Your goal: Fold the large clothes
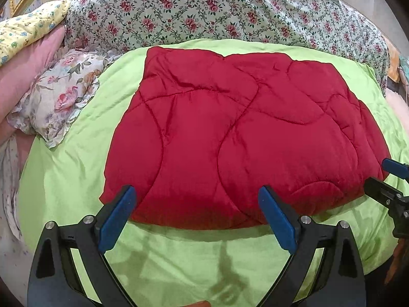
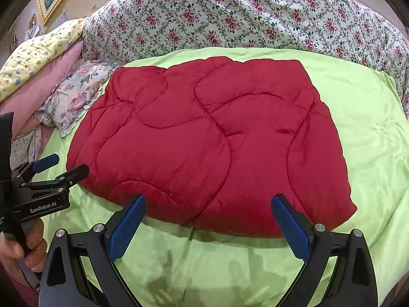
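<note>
Green sheet | red quilt folded | both grippers spread wide

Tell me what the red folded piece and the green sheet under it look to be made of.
Red quilted piece: seems a padded synthetic, perhaps polyester or nylon shell; puffy panels between curved stitch lines, faint sheen. Green sheet: seems a thin smooth woven fabric, cotton or a blend; soft shine, fine shallow wrinkles, lies flat. The fibre itself cannot be confirmed by sight.

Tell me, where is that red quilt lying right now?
In both wrist views the red quilt lies folded in the middle of the green sheet, with the floral pillow to its left and the flowered bedding behind it.
</note>
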Action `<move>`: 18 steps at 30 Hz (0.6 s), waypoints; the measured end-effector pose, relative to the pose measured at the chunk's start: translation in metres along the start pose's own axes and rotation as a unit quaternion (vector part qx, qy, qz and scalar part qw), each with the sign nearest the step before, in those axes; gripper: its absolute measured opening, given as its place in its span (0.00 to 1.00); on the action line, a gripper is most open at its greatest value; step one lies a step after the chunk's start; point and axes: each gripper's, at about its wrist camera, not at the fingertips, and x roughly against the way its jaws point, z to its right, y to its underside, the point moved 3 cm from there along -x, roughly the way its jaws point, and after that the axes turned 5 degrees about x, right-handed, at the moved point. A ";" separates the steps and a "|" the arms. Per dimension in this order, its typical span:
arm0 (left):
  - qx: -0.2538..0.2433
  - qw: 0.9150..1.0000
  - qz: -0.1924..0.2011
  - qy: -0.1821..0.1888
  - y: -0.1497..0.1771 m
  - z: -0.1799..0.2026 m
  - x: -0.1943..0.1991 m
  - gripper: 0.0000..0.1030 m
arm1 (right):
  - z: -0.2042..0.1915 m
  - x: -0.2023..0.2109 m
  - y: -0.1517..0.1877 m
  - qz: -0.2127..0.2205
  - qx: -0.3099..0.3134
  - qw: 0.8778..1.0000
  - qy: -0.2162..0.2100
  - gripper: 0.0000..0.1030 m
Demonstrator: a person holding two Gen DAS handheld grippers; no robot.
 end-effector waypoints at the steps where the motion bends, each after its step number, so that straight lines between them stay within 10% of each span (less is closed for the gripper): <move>1: 0.000 1.000 0.000 0.000 -0.001 0.000 -0.001 0.94 | 0.000 0.000 0.000 -0.001 0.000 1.000 0.000 0.96; 18: 0.004 1.000 -0.002 0.001 -0.015 -0.005 -0.012 0.94 | 0.003 -0.005 -0.016 0.000 0.001 1.000 -0.001 0.96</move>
